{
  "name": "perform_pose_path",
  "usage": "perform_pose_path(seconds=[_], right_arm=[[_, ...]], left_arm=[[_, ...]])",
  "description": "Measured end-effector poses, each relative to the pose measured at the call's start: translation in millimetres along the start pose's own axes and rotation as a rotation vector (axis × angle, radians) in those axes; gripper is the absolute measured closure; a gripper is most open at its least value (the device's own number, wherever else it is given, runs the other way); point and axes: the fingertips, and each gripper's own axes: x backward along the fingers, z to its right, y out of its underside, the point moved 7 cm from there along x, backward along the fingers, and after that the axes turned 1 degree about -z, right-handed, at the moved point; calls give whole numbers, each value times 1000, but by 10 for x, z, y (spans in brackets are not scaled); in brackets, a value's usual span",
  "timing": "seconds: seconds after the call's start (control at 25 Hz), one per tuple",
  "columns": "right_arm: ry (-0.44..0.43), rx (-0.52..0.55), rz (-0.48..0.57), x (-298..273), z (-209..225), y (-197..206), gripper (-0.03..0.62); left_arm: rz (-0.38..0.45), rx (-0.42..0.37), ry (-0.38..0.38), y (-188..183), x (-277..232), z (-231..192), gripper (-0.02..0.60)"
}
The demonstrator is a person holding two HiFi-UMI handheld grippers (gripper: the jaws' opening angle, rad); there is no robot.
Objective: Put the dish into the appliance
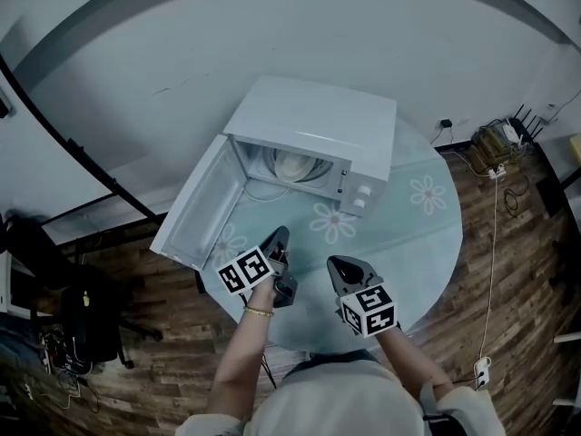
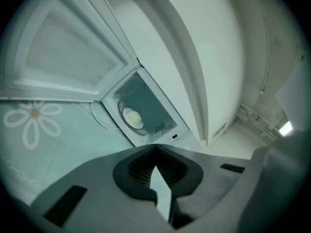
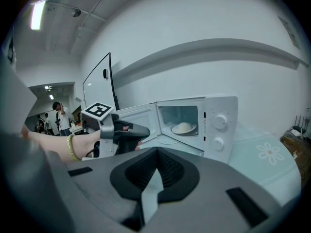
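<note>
Round table covered with a pale green cloth printed with white daisies (image 1: pixel 427 243) stands on a dark wooden plank floor (image 1: pixel 508 271) before a white wall. Left gripper (image 2: pixel 155 150): jaws closed tip to tip and empty, pointing slightly below level toward the oven cavity, body rolled so that its marker cube (image 1: pixel 245 271) faces up and to the left. The left hand (image 1: pixel 265 291) wraps the handle; a gold bracelet (image 1: pixel 259 312) sits at the wrist, and the forearm reaches forward from the body. Right gripper (image 3: pixel 156 152): jaws likewise closed on nothing, nose angled down, held just beside the left gripper but apart from it, with the right forearm (image 1: pixel 408 361) entering from the lower right. Both grippers hover over the near half of the table, short of the white box-shaped microwave oven (image 1: pixel 318 121). Its white door (image 1: pixel 204 207), hinged on the left, stands wide open. The white round dish (image 1: pixel 295 163) rests inside the cavity, clear of both grippers.
</note>
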Motion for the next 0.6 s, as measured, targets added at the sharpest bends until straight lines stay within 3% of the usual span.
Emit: perform_pose_path(seconds=[0.24, 0.6], right_arm=[[8, -42, -8, 263, -136, 149, 588], [-6, -84, 0, 533, -369, 314, 588]], left_arm=[[-69, -178, -41, 420, 511, 222, 569], [-95, -126, -32, 834, 1101, 308, 569]])
